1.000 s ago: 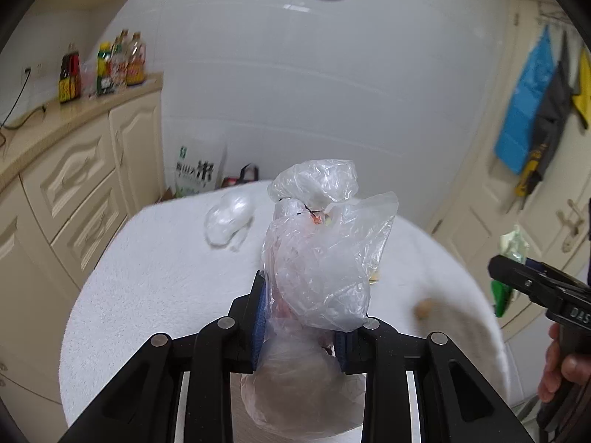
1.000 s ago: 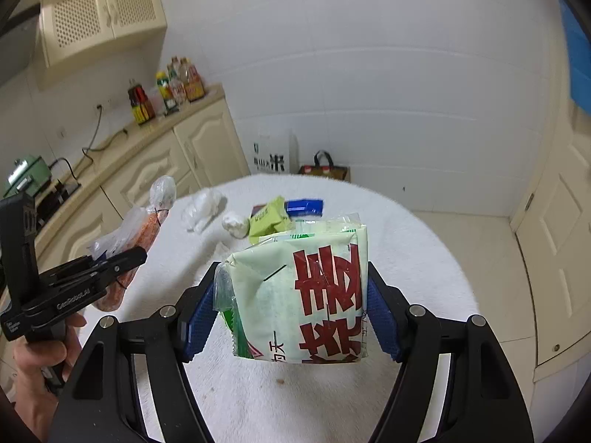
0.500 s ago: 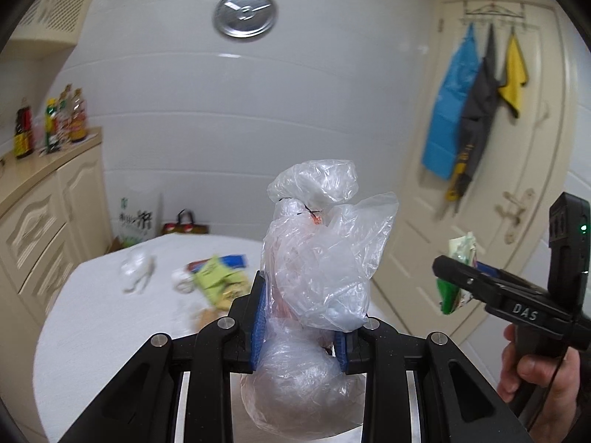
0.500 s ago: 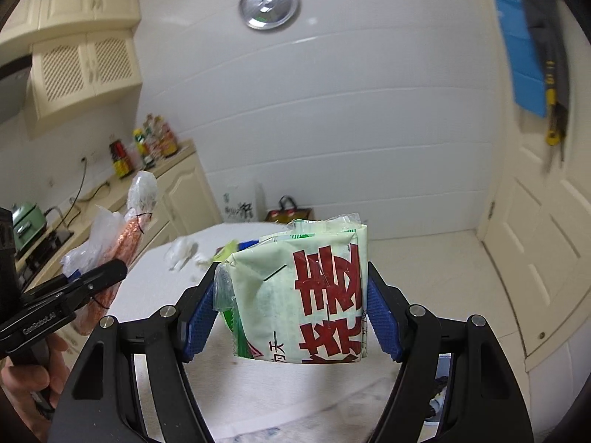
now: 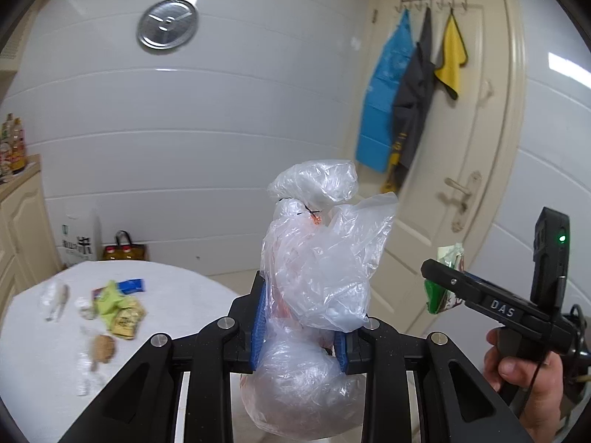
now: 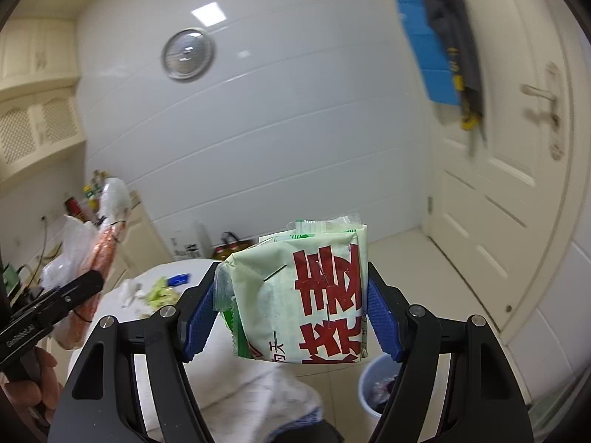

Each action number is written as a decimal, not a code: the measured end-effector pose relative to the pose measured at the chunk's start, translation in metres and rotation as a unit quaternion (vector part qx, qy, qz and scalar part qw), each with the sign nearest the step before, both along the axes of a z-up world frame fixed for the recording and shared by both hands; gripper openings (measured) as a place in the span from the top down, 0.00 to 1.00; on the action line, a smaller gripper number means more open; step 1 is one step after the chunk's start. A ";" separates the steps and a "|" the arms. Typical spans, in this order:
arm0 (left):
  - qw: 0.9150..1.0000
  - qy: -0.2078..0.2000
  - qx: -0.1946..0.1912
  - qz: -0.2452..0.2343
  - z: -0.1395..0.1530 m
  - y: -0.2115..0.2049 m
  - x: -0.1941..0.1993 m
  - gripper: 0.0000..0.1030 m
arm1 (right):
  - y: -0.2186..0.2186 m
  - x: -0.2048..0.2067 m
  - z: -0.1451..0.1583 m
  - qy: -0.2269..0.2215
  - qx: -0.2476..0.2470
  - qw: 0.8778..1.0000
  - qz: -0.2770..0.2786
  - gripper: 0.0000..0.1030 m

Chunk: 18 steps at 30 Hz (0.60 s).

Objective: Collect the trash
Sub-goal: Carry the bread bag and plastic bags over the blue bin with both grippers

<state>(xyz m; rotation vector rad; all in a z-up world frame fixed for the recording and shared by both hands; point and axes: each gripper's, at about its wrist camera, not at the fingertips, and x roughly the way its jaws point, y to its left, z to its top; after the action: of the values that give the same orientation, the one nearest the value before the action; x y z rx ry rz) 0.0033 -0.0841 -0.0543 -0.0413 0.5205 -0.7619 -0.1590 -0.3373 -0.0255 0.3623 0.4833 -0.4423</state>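
The left gripper [image 5: 301,323] had its fingers clamped on a crumpled clear plastic bag [image 5: 314,269], pinched around its middle so the knotted top stood above the pads and the bulging bottom hung below. The right gripper [image 6: 291,317] had its fingers clamped on the two sides of a pale green packet with red lettering [image 6: 303,295], spread wide because the packet was bulky. Both loads were carried clear of the tabletop [image 5: 40,336], presumably so nothing dragged or spilled on the way to disposal.

A blue bin [image 6: 376,384] stood on the floor below and to the right of the packet, already holding some rubbish, and looked like the likely drop point.

More trash lay on the tabletop's far side: a yellow-green wrapper [image 5: 109,297], a blue wrapper [image 5: 132,285], a round brown scrap [image 5: 102,347] and some small clear pieces, too blurred to identify. That part of the collecting was not yet done.
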 end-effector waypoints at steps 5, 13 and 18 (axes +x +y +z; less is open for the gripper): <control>0.999 0.015 0.010 -0.030 -0.003 -0.040 0.011 0.75 | -0.041 -0.029 -0.019 0.009 0.018 0.999 -0.047 0.29; 0.994 0.064 0.045 -0.080 -0.030 -0.109 0.029 0.75 | -0.104 -0.048 -0.083 0.049 0.085 0.990 -0.099 0.29; 0.987 0.099 0.078 -0.097 -0.058 -0.151 0.045 0.75 | -0.137 -0.050 -0.125 0.073 0.125 0.982 -0.117 0.29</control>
<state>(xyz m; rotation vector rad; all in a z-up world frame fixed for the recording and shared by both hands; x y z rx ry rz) 0.0482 -0.2348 -0.1120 0.0813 0.7799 -0.9100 -0.2090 -0.4748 -0.1508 0.6365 0.6461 -0.6413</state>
